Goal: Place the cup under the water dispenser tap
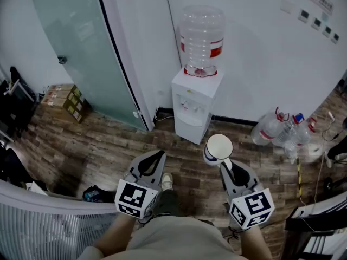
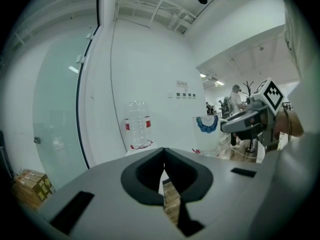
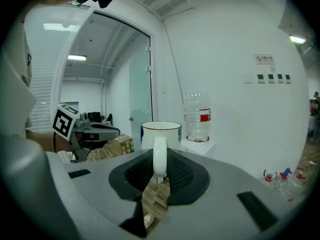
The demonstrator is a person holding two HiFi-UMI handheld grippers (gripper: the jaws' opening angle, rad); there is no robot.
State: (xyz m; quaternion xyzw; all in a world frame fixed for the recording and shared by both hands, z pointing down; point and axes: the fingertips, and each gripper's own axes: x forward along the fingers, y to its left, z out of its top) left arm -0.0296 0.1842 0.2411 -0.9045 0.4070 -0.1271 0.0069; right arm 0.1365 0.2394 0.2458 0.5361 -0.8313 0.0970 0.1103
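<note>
Left tool [image 1: 152, 159]: jaws pressed together, nothing between them, held above the wooden floor [image 1: 97, 145]. Water dispenser [image 1: 193, 108]: stands against the wall ahead, bottle [image 1: 201, 37] on top. Cup [image 1: 218, 148]: white, upright, in the air, apart from the dispenser. Right tool [image 1: 224, 166]: pinching the cup's handle.

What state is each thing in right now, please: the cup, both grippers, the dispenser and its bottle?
Cup: upright, empty, held by its handle, not yet at the dispenser.
Right gripper: shut on the cup's handle.
Left gripper: shut, nothing between its jaws.
Dispenser: upright, nothing under its taps.
Bottle: neck down on the dispenser, looks empty.
</note>
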